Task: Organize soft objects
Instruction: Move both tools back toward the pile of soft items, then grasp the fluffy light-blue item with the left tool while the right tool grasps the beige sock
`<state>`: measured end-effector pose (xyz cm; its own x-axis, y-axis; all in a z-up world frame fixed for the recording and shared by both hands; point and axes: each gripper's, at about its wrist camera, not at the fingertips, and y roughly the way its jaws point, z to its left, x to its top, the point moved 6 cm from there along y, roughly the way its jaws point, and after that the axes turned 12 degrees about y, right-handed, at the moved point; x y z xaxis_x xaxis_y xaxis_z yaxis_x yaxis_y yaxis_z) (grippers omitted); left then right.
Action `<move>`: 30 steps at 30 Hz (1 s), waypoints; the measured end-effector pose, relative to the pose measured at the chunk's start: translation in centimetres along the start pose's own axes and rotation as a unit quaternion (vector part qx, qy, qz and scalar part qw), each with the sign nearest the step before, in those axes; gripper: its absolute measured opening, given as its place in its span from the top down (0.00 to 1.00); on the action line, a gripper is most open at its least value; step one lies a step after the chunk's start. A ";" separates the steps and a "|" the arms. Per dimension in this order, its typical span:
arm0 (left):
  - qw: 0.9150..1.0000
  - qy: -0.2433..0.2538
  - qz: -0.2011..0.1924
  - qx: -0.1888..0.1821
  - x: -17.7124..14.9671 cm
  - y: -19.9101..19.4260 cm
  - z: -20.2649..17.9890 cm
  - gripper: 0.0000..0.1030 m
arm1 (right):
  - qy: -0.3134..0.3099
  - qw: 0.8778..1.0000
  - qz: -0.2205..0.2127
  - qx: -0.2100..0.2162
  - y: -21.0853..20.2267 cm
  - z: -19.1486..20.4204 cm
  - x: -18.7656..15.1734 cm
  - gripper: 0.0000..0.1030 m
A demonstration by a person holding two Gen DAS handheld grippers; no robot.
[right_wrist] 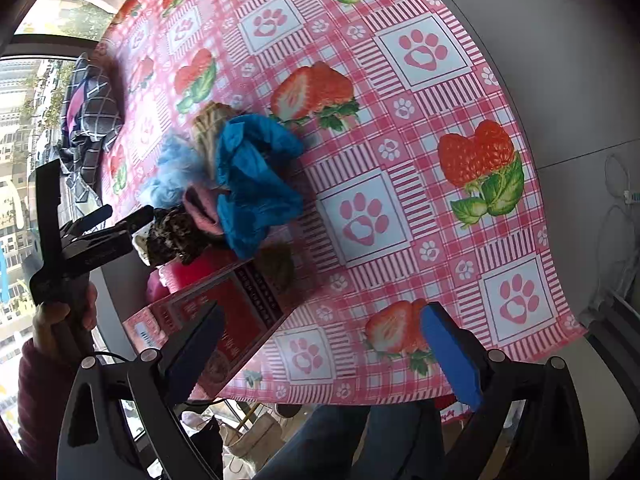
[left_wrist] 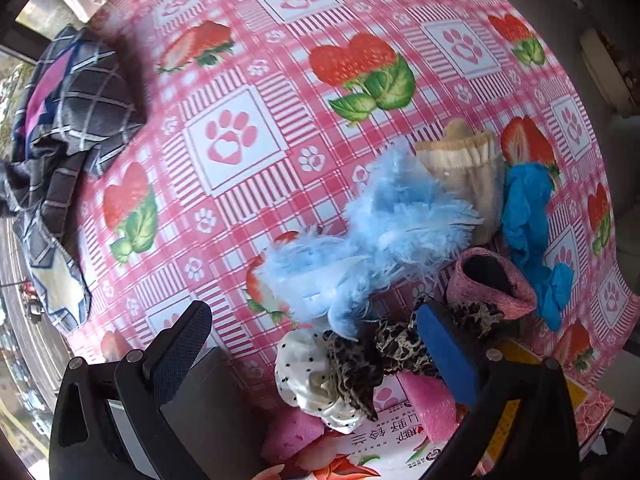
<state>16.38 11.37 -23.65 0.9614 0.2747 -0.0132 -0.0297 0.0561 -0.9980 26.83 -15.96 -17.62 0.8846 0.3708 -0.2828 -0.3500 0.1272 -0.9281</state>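
A pile of soft things lies on the pink strawberry tablecloth [left_wrist: 280, 128]: a fluffy light-blue piece [left_wrist: 372, 236], a cream cloth [left_wrist: 464, 160], a bright blue cloth [left_wrist: 524, 216], a pink knitted tube [left_wrist: 492, 280], a leopard-print scrunchie [left_wrist: 384, 352] and a white dotted scrunchie [left_wrist: 308, 372]. Pink sponges [left_wrist: 428, 404] lie in an open box [left_wrist: 372, 444]. My left gripper [left_wrist: 312, 356] is open, low over the box, with the scrunchies between its fingers. My right gripper [right_wrist: 320, 352] is open and empty, above the table's near edge beside the red box [right_wrist: 224, 320]. The pile also shows in the right wrist view [right_wrist: 256, 176].
A dark plaid cloth [left_wrist: 76, 120] lies bunched at the table's far left edge, by a window. The left gripper [right_wrist: 116, 216] and the hand holding it show in the right wrist view. The table's right edge drops to a grey floor [right_wrist: 560, 60].
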 end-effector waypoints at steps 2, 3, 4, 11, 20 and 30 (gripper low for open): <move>1.000 0.015 0.013 0.008 0.7 1.3 -0.4 0.00 | 0.001 1.000 0.007 -0.006 0.5 -0.3 0.7 0.04; 1.000 0.014 0.017 0.009 1.1 1.8 -0.4 0.00 | 0.001 1.000 0.010 -0.009 0.8 -0.4 1.0 0.04; 1.000 0.007 0.019 0.006 1.4 2.2 -0.3 0.00 | 0.002 1.000 0.014 -0.011 1.1 -0.4 1.3 0.04; 0.987 -0.121 0.025 0.103 1.8 3.3 4.9 0.00 | -0.051 0.998 -0.002 -0.030 1.2 2.7 3.9 0.04; 0.985 -0.159 -0.008 0.060 0.6 2.2 5.3 0.00 | -0.151 0.986 -0.040 -0.063 3.8 10.5 8.9 0.04; 0.987 -0.158 -0.003 0.034 1.6 4.6 4.1 0.00 | -0.264 0.956 -0.022 -0.130 11.0 14.8 10.0 0.04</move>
<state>16.71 16.01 -28.03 0.8283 0.5597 0.0231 -0.0530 0.1193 -0.9914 27.24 2.79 -27.06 0.5943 0.7911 -0.1444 -0.1678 -0.0536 -0.9844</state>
